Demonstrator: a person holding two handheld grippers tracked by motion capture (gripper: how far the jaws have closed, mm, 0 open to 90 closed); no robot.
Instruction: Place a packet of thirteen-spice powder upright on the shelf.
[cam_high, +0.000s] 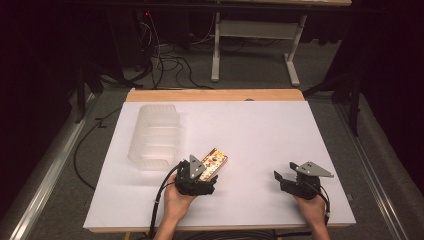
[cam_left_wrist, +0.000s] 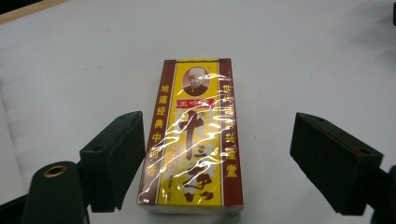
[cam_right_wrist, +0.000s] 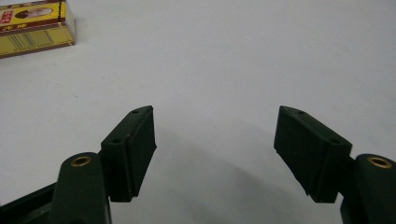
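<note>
Here, left gripper (cam_left_wrist: 217, 163) jaws wide, straddling yellow box (cam_left_wrist: 194, 135) without pressing, clear bin (cam_high: 154, 135) at eleven o'clock, right gripper (cam_right_wrist: 215, 154) agape, holding nothing.

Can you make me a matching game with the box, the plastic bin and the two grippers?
Things:
1. yellow and brown box
2. clear plastic bin
3. left gripper
4. right gripper

States:
A. jaws open over bare white table
B. lies flat, wrapped in shiny film
C. stands at the table's left
D. jaws open either side of the box

Pairs: 1-B, 2-C, 3-D, 4-A
</note>
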